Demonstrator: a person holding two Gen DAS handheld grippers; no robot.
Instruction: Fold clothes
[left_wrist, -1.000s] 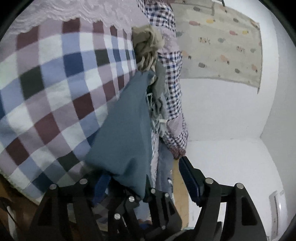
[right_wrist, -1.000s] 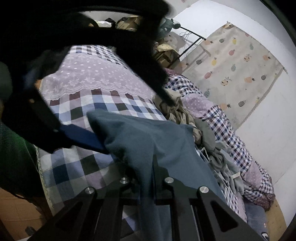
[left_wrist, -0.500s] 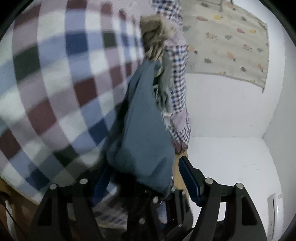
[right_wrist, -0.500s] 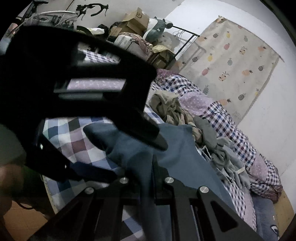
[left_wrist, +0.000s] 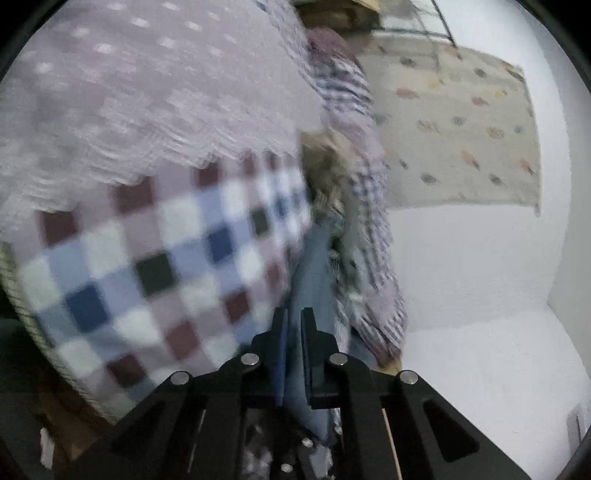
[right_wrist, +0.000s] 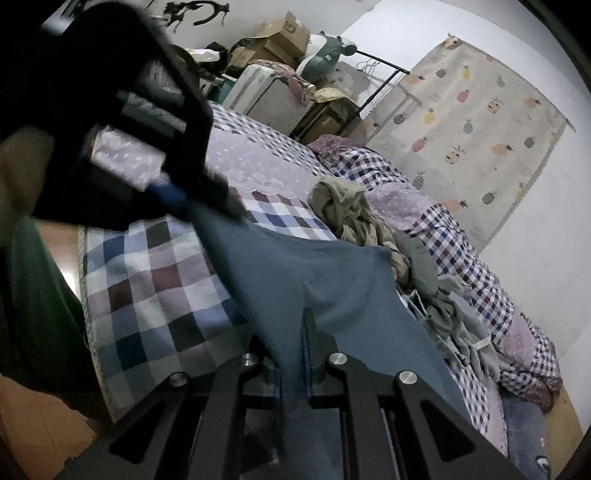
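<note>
My left gripper (left_wrist: 293, 325) has just been closing and now pinches an edge of the slate-blue cotton garment (right_wrist: 314, 273); my right gripper (right_wrist: 295, 332) clamps another edge nearer me. The cloth stretches taut between them above the checked patchwork bedspread (right_wrist: 147, 288), its long axis running near-right to far-left.

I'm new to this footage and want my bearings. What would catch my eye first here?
A blue garment stretched over the checked bedspread, pinched at one edge by the right gripper and at another by the left gripper, whose jaws have just closed on it. Beside it, toward the wall, lies a heap of crumpled clothes.
</note>
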